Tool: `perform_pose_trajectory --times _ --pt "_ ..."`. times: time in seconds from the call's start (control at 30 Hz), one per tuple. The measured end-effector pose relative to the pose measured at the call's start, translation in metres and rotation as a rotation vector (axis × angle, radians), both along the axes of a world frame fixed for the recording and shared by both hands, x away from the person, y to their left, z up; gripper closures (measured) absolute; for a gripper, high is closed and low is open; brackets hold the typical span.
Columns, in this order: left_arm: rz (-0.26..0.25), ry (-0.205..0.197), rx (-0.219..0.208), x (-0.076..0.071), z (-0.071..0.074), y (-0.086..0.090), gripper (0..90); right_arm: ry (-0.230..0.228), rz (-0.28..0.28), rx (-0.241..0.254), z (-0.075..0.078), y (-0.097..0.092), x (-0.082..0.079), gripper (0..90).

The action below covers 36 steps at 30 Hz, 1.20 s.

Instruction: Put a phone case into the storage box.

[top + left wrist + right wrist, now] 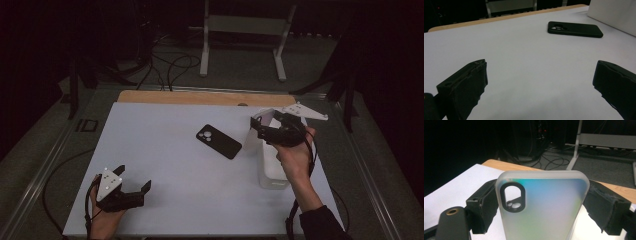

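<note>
Right tool (541, 207) gripping frosted phone case (541, 205) — upright, left tool (539, 85) gaping

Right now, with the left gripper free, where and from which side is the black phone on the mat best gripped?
Across its two long edges near the middle, coming from above. The black phone lies flat, camera side up, on the white mat, so only its thin long edges offer the jaws opposing faces. It lies diagonally, so the left gripper, whose jaws stand open, would probably need turning to match.

upright frosted iridescent phone case (541, 207)
</note>
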<state>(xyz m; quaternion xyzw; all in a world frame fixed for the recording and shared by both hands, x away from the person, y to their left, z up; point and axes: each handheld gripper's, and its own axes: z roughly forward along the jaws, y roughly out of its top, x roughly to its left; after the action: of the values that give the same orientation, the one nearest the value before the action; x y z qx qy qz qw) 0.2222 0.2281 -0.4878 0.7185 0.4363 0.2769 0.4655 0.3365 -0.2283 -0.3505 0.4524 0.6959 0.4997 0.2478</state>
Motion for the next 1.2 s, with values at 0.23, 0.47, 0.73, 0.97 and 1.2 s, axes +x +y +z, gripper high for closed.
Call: perform_pose_trajectory --times 0.23,0.47,0.73,0.97,1.2 --pt "-0.002 0.009 0.01 0.0 -0.001 -0.001 0.1 -0.006 -0.03 -0.02 0.003 0.0 0.013 17.1" --pt "0.012 0.01 0.001 0.0 -0.001 0.0 0.3 -0.002 -0.074 -0.019 0.005 -0.003 0.027 17.0" --pt "0.016 0.011 -0.002 0.0 -0.001 0.001 0.4 0.0 -0.125 -0.045 0.007 -0.007 0.042 17.0" --pt "0.017 0.015 -0.001 0.0 -0.002 0.0 0.6 0.001 -0.165 -0.059 0.007 -0.014 0.055 17.0" --pt "0.018 0.015 -0.005 0.0 -0.002 0.0 0.6 0.008 -0.217 -0.06 0.007 -0.023 0.067 17.0"
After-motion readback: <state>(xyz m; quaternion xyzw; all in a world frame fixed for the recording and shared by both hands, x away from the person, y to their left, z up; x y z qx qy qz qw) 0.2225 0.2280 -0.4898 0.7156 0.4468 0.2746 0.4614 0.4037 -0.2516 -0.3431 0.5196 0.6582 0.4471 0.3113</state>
